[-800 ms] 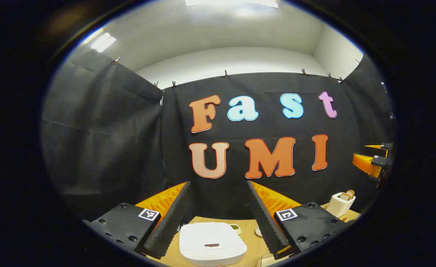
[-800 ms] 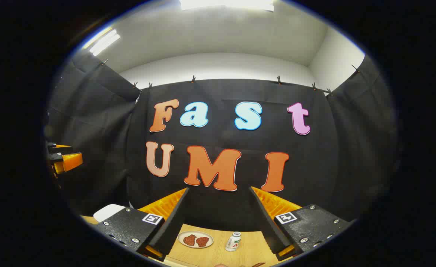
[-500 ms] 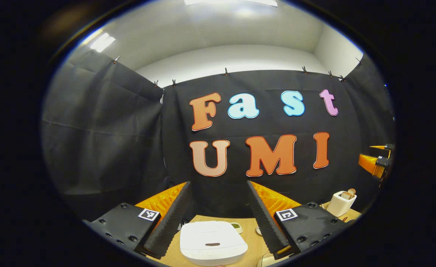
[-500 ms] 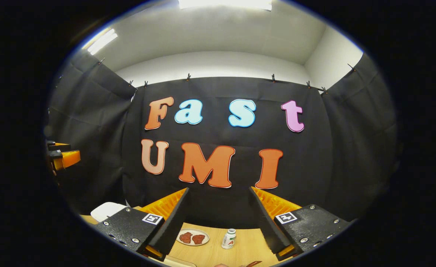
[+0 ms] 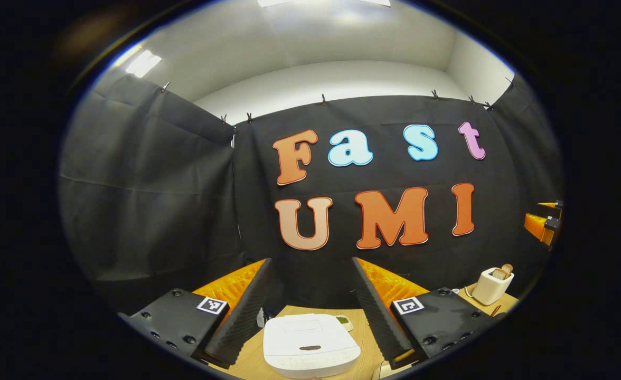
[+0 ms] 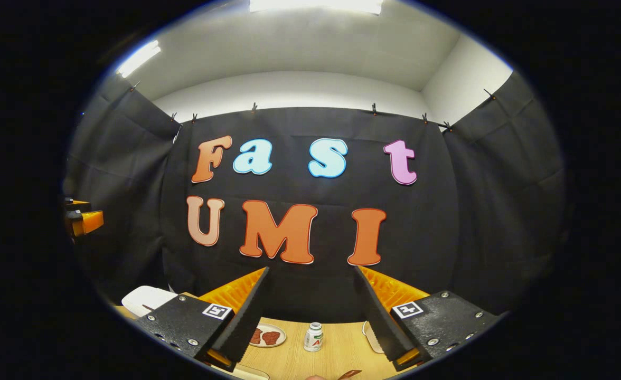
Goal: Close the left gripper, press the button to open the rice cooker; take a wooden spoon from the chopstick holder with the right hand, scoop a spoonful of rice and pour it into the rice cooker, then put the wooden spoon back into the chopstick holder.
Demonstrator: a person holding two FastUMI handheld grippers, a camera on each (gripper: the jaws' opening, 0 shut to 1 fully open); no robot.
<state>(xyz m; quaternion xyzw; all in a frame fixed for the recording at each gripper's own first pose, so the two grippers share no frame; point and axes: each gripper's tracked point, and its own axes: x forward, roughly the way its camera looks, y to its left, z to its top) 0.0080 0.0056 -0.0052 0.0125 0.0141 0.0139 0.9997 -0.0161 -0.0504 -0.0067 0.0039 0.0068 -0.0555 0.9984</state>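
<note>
Rice cooker [image 5: 310, 345] lid unobstructed between spread fingers [image 5: 244, 316]; small bottle [image 6: 313, 336] on bare table [image 6: 337, 353].

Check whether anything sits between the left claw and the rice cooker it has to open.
Nothing visible does. In the left gripper view the left claw hangs open above the closed white rice cooker, which lies framed between its fingers on the wooden table.

Left gripper [image 5: 310, 311] held level above table height, pointing at far wall, jaws spread wide, nothing between fingers [image 5: 242, 316]. Right gripper [image 6: 310, 316] same pose, jaws wide apart, empty. Each gripper visible far off at edge of other's view: right one at right edge, left one at left edge.
</note>
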